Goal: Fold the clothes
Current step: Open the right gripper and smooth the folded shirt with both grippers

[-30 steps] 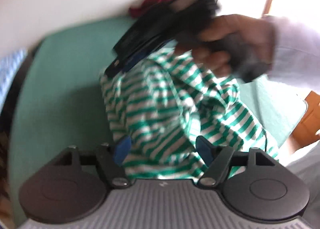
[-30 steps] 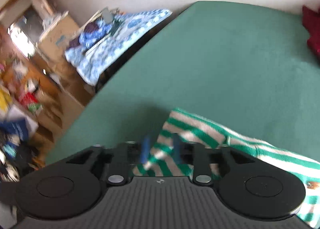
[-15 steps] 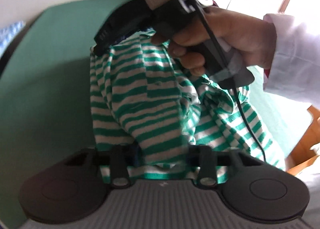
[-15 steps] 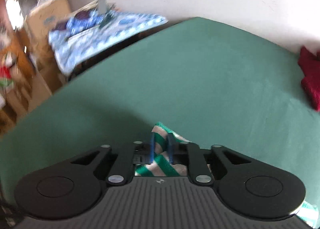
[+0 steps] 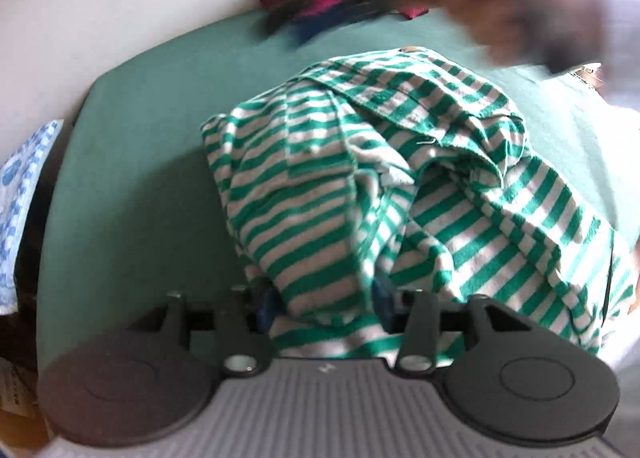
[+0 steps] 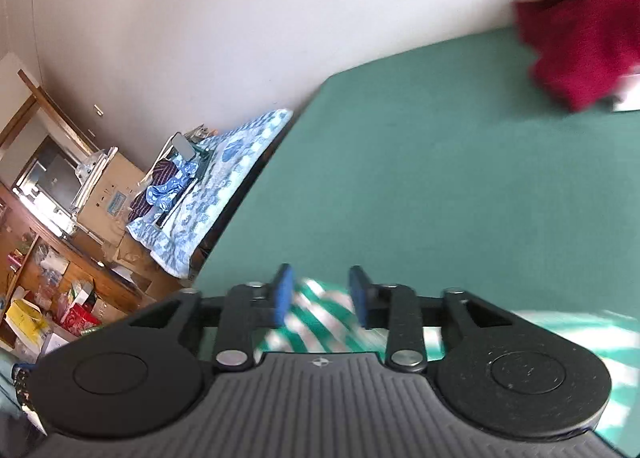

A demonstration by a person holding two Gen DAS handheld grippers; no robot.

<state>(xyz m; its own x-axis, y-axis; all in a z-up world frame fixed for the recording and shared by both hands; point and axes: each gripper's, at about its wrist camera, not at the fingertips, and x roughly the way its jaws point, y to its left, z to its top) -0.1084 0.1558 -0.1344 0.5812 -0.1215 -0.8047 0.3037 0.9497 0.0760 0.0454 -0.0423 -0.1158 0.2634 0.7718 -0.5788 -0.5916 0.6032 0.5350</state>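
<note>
One green-and-white striped cotton shirt [image 5: 360,185] lies bunched on the green-covered desk [image 5: 140,177], in front of the crumpled red garment [image 6: 580,37], not yet folded. Left gripper [image 5: 324,302] and right gripper [image 6: 320,294] are both opening, striped cloth between their jaws.

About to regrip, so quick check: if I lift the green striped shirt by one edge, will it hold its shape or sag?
The striped shirt will probably sag: it already lies bunched in soft overlapping folds on the green surface. It looks like thin knit, so likely light. The left gripper is opening with cloth between its pads, so the fabric there may slip free and slump.
</note>
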